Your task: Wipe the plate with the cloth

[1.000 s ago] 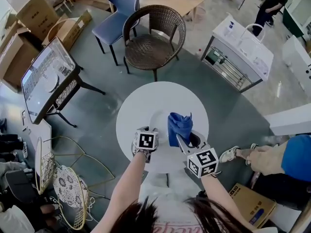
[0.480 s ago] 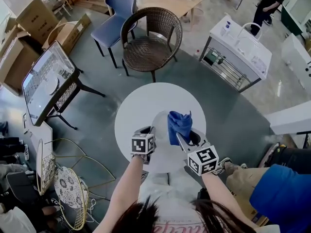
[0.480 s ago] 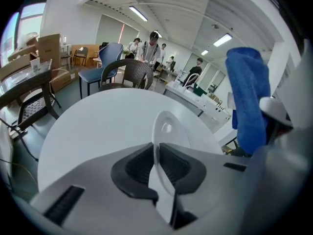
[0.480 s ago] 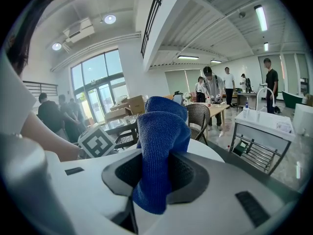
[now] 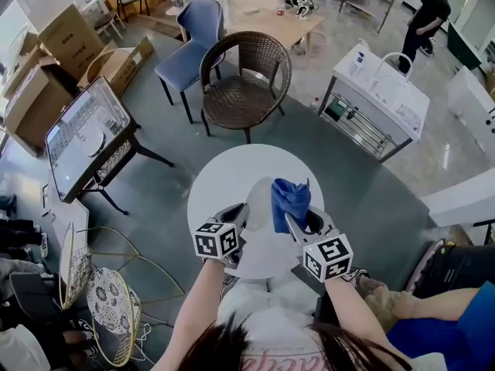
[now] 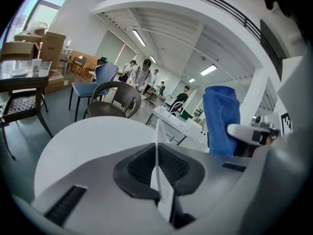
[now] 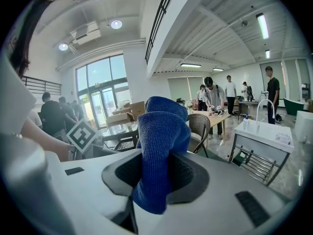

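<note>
A white plate (image 5: 259, 205) hangs tilted on edge above the round white table (image 5: 224, 172). My left gripper (image 5: 241, 212) is shut on the plate's near rim; its jaws have just been closing with the plate between them. In the left gripper view the plate (image 6: 157, 146) stands edge-on between the pads of the left gripper (image 6: 159, 169). My right gripper (image 5: 293, 219) is shut on a blue cloth (image 5: 289, 195), held right of the plate. The cloth (image 7: 159, 146) bulges up out of the right gripper (image 7: 156, 176). The blue cloth (image 6: 221, 116) also shows in the left gripper view.
Behind the table stand a wicker chair (image 5: 247, 79) and a blue chair (image 5: 193, 41). A stand with a screen (image 5: 85, 134) is at the left, wire baskets (image 5: 100, 300) at lower left. A white sink unit (image 5: 383, 91) is at the right, a person (image 5: 448, 315) at lower right.
The left gripper has shut on the plate's rim and lifted it, tipping it up off the table. The right gripper has risen a little with the cloth.
</note>
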The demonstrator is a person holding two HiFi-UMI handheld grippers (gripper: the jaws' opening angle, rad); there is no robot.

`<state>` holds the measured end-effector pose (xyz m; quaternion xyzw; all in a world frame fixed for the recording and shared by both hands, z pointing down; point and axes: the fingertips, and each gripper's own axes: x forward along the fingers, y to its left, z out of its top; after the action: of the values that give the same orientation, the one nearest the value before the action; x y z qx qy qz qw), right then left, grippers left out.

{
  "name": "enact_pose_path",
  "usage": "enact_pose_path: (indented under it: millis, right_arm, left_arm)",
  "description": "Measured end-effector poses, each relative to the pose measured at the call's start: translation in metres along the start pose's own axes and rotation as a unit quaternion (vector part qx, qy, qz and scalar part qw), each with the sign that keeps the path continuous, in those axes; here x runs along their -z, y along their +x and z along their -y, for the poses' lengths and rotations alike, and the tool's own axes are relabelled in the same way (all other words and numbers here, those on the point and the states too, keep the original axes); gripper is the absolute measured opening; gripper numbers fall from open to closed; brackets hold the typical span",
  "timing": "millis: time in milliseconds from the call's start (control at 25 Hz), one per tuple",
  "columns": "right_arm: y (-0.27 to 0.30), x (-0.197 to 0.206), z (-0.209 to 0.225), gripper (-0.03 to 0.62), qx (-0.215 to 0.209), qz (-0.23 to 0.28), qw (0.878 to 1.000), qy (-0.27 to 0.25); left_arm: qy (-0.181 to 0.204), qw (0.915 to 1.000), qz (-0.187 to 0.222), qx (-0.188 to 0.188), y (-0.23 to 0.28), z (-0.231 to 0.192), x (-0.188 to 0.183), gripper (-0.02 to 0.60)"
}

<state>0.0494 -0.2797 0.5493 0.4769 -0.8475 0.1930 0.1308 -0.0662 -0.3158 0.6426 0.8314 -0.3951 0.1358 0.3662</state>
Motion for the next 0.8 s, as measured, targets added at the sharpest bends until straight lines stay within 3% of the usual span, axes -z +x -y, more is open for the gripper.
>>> enact_pose_path:
  millis: [400, 800]
  right_arm:
    - [-0.033, -0.086, -0.018, 0.133, -0.015, 0.067, 0.995, -0.078]
    - [-0.042, -0.158, -0.018, 0.133, 0.006, 0.124, 0.982, -0.142]
  left_arm:
    - [0.018, 0.99, 0.123, 0.066, -0.067, 0.068, -0.106, 0.02]
    - [0.037, 0.9751, 0.168, 0.14, -0.115, 0.118, -0.136, 0.02]
